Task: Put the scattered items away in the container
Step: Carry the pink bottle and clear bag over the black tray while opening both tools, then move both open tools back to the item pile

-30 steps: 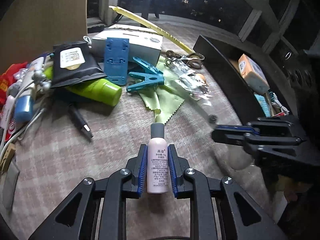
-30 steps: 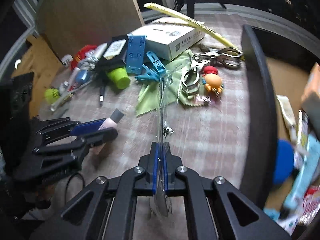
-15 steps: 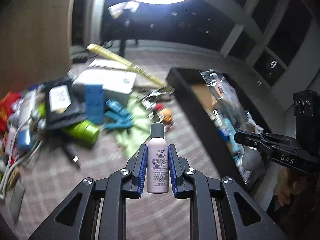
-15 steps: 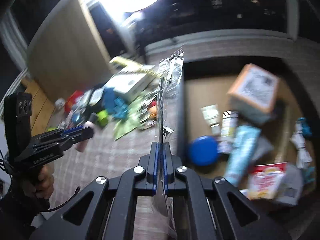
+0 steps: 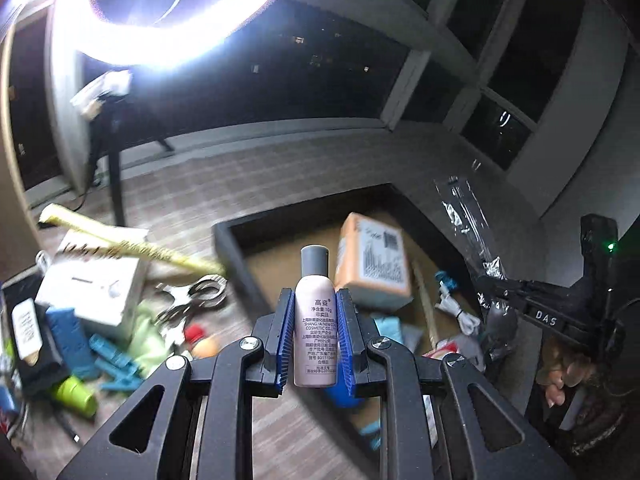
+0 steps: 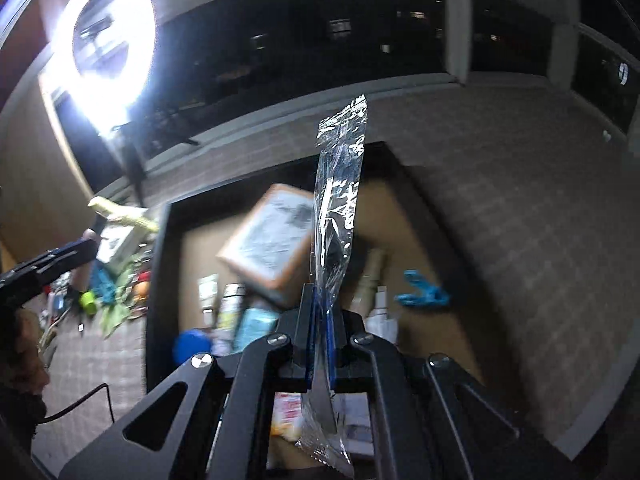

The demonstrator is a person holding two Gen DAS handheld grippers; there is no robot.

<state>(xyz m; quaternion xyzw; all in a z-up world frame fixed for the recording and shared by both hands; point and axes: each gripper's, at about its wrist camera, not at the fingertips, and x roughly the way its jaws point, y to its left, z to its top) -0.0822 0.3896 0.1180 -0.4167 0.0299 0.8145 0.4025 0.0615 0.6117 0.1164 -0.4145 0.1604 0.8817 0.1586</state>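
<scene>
My left gripper (image 5: pixel 315 340) is shut on a small pink bottle (image 5: pixel 315 332) with a grey cap, held upright above the near left rim of the black container (image 5: pixel 240 264). My right gripper (image 6: pixel 320 336) is shut on a clear plastic packet (image 6: pixel 338 216) that stands up between the pads, over the container (image 6: pixel 158 280). The packet and right gripper also show in the left wrist view (image 5: pixel 468 224) at the right. The left gripper shows in the right wrist view (image 6: pixel 52 260) at the left.
The container holds an orange box (image 5: pixel 374 264), a blue clip (image 6: pixel 422 296), a blue round lid (image 6: pixel 192 346) and several packets. On the table left of it lie a white box (image 5: pixel 96 280), scissors (image 5: pixel 196 292), blue clips (image 5: pixel 116 364), a green cloth and a green bottle (image 5: pixel 74 398). A ring light (image 5: pixel 168 8) glares above.
Both grippers have risen and moved right from the scattered pile to above the container, each still holding its item. The views now tilt up toward the ring light.
</scene>
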